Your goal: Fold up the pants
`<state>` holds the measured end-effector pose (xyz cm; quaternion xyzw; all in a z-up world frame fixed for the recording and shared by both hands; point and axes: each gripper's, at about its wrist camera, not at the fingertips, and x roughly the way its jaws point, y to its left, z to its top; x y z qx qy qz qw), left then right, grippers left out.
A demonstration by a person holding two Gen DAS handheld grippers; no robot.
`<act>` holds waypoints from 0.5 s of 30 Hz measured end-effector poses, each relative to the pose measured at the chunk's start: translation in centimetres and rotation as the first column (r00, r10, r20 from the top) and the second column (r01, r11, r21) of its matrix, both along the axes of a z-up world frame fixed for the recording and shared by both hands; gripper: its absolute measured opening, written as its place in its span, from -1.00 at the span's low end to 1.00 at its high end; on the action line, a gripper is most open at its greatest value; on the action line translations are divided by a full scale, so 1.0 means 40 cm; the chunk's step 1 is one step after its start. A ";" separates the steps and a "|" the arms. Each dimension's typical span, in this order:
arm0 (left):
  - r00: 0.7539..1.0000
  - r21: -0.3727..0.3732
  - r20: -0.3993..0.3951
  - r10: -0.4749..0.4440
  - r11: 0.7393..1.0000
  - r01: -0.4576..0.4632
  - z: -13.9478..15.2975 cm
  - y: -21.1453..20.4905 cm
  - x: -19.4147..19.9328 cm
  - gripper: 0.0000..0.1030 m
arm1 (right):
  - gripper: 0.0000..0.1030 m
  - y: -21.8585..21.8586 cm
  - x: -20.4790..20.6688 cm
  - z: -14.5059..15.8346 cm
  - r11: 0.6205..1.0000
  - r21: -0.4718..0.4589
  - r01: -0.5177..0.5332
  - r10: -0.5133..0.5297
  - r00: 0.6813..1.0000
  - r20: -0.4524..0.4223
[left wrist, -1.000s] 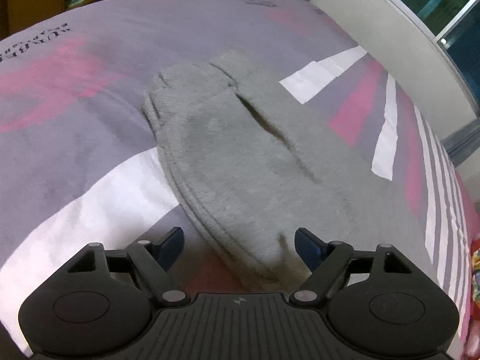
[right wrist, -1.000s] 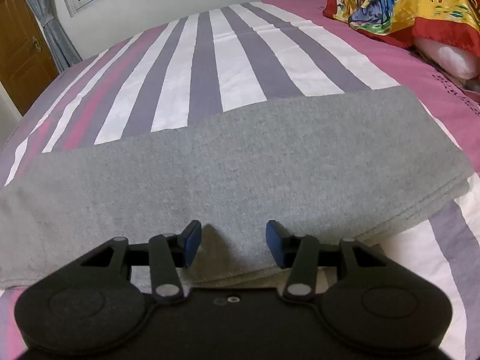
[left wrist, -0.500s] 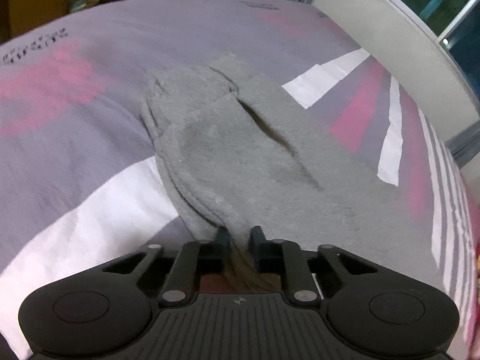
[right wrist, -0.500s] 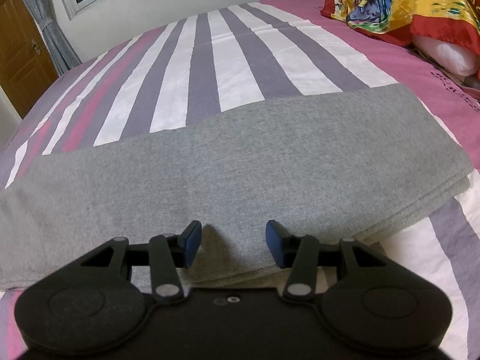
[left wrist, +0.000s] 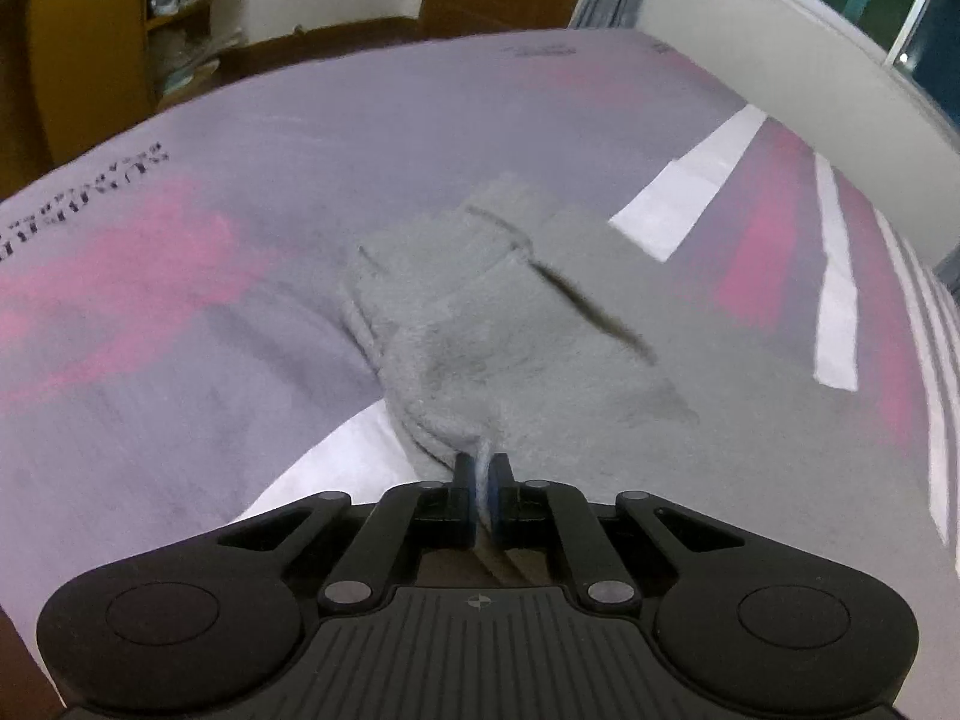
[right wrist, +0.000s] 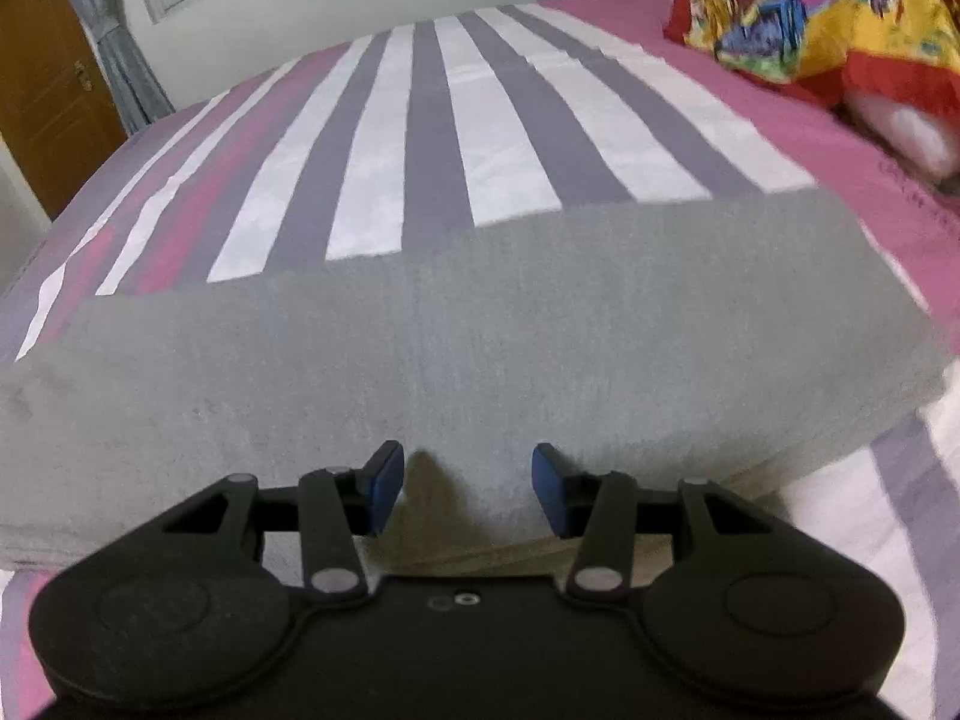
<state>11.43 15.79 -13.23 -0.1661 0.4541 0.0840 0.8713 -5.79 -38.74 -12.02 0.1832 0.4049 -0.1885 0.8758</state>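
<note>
Bedsheet in purple, pink and white stripes fills both views, spread flat under everything. Dark printed lettering runs along its far left edge in the left wrist view, and a smaller patch of print sits near the far edge, but both are too blurred to read. A similar dark line of print shows at the right edge of the sheet in the right wrist view, also unreadable.

Grey pants lie on the sheet, folded lengthwise. In the left wrist view they stretch away ahead of the gripper and off to its right, the ribbed end farthest away with a dark slit beside it. In the right wrist view the pants run as a wide band straight across in front of the gripper, their layered near edge just under the fingers.

Beyond the bed stand a wooden shelf unit to the far left and a brown door, with grey curtains beside a window. A bright red, yellow and blue pillow rests far off to the right.

The left gripper is pressed together, pinching the near edge of the pants, a sliver of grey cloth squeezed between its blue pads. The right gripper stands spread partway, its blue pads resting apart over the pants' near edge with nothing clamped.
</note>
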 end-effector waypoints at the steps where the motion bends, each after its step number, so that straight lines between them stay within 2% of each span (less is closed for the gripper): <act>1: 1.000 0.021 -0.004 -0.018 1.000 0.018 -0.005 -0.011 0.005 -0.91 | -0.08 0.002 0.001 -0.006 1.000 -0.003 0.001 -0.001 1.000 -0.002; 6: 0.999 0.038 -0.014 -0.047 0.998 0.047 0.004 -0.045 -0.012 -0.90 | -0.07 0.011 0.003 -0.014 1.000 -0.025 -0.014 0.014 1.000 -0.006; 7: 0.998 0.059 -0.010 -0.056 0.997 0.056 0.013 -0.056 -0.025 -0.81 | -0.08 0.007 0.001 -0.011 1.000 -0.019 -0.014 0.014 1.000 0.000; 9: 0.996 0.094 0.009 -0.085 0.992 0.083 0.036 -0.074 -0.059 -0.41 | -0.08 -0.003 -0.008 -0.007 1.000 -0.001 -0.006 0.006 1.000 0.007; 10: 0.996 0.092 0.017 -0.090 0.992 0.088 0.044 -0.081 -0.076 -0.07 | -0.08 -0.009 -0.014 -0.005 1.000 0.007 0.001 -0.001 1.000 0.011; 11: 0.995 0.094 0.037 -0.094 0.991 0.091 0.055 -0.096 -0.098 0.11 | -0.08 -0.017 -0.020 -0.004 1.000 0.015 0.008 -0.009 1.000 0.014; 15: 0.977 0.106 0.090 -0.195 0.977 0.185 0.093 -0.175 -0.165 0.12 | -0.11 -0.062 -0.074 0.006 0.996 0.061 0.069 -0.071 0.997 0.035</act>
